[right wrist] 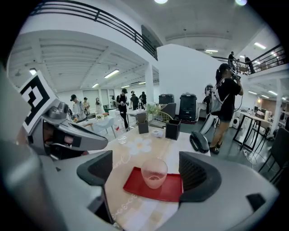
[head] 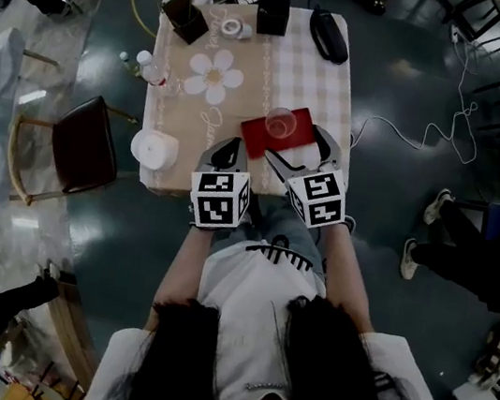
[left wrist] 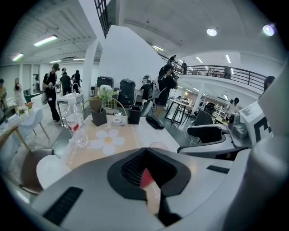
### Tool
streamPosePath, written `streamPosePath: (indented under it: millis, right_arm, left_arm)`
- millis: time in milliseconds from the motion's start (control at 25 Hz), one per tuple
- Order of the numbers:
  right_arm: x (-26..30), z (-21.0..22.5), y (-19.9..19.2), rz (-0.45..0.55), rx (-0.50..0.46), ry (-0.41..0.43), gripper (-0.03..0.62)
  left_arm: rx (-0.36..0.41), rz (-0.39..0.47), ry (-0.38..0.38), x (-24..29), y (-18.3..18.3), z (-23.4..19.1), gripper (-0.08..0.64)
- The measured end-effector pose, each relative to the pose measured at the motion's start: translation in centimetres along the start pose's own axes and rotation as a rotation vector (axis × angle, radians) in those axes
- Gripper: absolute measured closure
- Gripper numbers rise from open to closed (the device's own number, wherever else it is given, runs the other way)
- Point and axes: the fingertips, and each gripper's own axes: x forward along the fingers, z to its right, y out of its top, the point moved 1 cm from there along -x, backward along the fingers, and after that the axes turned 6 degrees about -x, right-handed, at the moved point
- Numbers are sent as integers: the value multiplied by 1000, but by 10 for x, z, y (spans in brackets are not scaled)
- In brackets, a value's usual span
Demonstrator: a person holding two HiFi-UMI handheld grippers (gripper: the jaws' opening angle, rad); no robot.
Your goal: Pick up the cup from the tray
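Straight ahead of my right tongs [head: 303,156]: clear glass cup [right wrist: 154,173], upright on flat red tray [right wrist: 171,193], centred on jaw gap, just beyond pads. Right jaws wide, empty. Left tongs [head: 224,154] seemingly closed, empty, off to side; right nearer.

One clear glass cup [right wrist: 154,173], one red rectangular tray [right wrist: 174,190] and one white flower-shaped mat [head: 216,76] are counted.

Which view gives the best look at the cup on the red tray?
The right gripper view: the cup stands upright on the tray, close, centred and unblocked. The head view shows the cup small, from above. The left gripper view shows only the cup's rim.
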Motion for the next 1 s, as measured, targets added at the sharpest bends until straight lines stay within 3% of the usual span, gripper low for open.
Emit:
streamPosePath:
  millis: [400,760,1000]
  right_arm:
    - [49,10,-31,-79,35,62,153]
    - [87,15,-53,-146,11,96,153]
    - [105,16,-64,-162,-15,112,153]
  left_arm:
    - [-9,-44,37,38,3,-14,552]
    - [-94,-120,72,68,-16,-33,554]
    - [-74,-159,93,80,-22,-39,552]
